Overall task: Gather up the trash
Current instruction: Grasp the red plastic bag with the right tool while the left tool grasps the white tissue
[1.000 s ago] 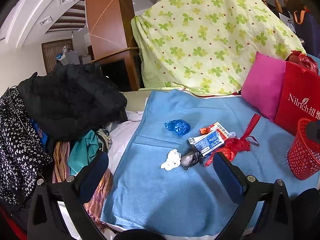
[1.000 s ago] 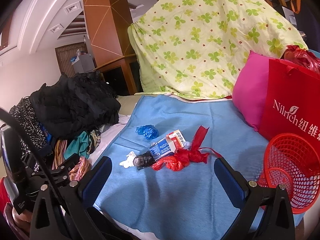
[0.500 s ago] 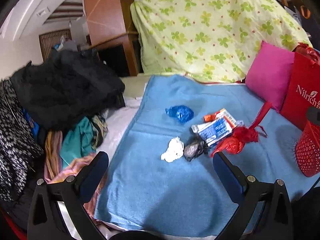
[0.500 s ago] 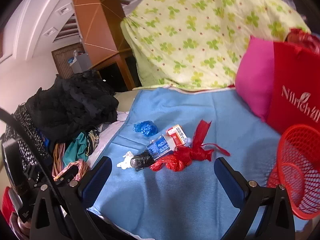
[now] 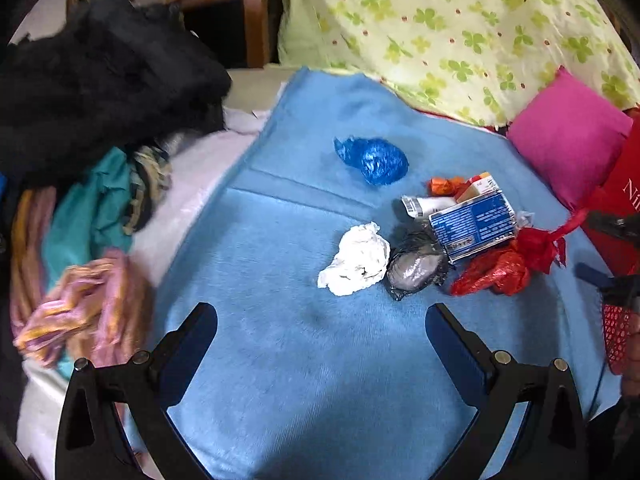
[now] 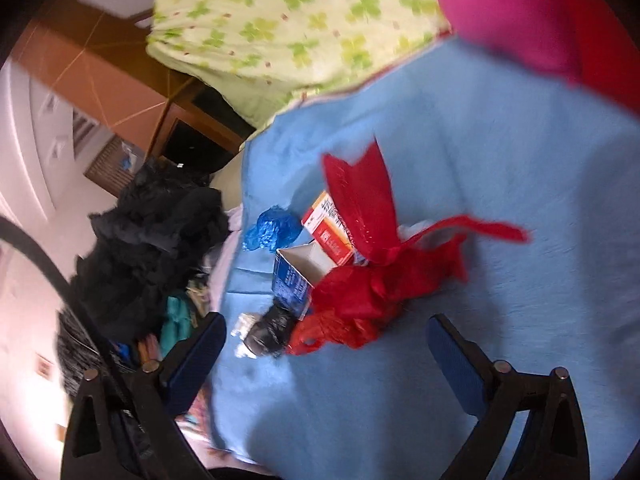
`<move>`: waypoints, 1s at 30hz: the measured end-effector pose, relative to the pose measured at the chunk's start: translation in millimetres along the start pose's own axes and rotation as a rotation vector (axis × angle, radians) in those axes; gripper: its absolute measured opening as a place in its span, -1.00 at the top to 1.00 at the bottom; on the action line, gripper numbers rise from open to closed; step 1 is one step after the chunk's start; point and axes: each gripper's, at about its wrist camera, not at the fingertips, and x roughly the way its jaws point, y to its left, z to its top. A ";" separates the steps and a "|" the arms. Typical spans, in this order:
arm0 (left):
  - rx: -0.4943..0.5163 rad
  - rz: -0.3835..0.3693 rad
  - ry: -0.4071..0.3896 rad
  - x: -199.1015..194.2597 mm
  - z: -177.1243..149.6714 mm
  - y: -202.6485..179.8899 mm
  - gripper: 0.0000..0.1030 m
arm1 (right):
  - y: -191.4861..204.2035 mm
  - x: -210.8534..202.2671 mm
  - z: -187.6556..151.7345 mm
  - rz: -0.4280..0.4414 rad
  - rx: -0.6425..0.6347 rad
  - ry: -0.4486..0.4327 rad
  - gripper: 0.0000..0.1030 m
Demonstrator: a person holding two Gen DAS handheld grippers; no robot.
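Blue blanket [image 5: 288,380] bears scattered trash [image 5: 420,240]; left gripper [image 5: 320,332] and right gripper [image 6: 326,344] both gape, empty.

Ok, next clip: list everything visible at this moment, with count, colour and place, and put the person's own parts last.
blanket: 1, light blue, spread under the trash
blue bag: 1, crumpled, farthest back of the trash
tissue: 1, white, crumpled, nearest the left gripper
black bag: 1, black-grey, just right of the tissue
blue carton: 1, blue-white, behind the black bag
red-white box: 1, behind the blue carton
red bag: 1, red, knotted, right end of the pile
basket: 1, red mesh, right edge
pillow: 1, pink, back right
quilt: 1, yellow-green clover print, behind
clothes pile: black and mixed colours, left
left gripper: open, empty
right gripper: open, empty
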 end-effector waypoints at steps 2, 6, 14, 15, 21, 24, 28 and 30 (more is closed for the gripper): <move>-0.002 -0.032 0.051 24.3 8.3 3.6 -1.00 | -9.8 20.7 5.3 0.020 0.047 0.034 -0.70; -0.016 -0.079 0.083 57.7 25.4 9.3 -1.00 | -33.2 46.1 13.7 0.014 0.140 0.041 -0.60; 0.035 -0.194 0.171 110.2 37.0 -10.2 -0.28 | -48.1 64.3 20.9 0.051 0.236 0.068 0.22; 0.028 -0.208 0.206 117.7 34.3 -11.2 0.03 | -47.0 64.6 20.3 0.036 0.227 0.065 0.24; -0.038 -0.268 0.211 113.1 27.6 -0.1 0.33 | -36.3 54.1 17.9 -0.035 0.138 0.013 0.34; -0.065 -0.256 0.168 98.0 24.7 6.8 0.35 | -25.1 42.8 15.1 -0.081 0.049 -0.025 0.34; -0.073 -0.207 0.064 69.7 25.3 11.6 0.35 | 1.8 22.1 15.6 -0.107 -0.100 -0.096 0.34; -0.071 -0.205 0.008 53.4 23.3 5.0 0.35 | 10.1 7.5 12.9 -0.102 -0.153 -0.131 0.34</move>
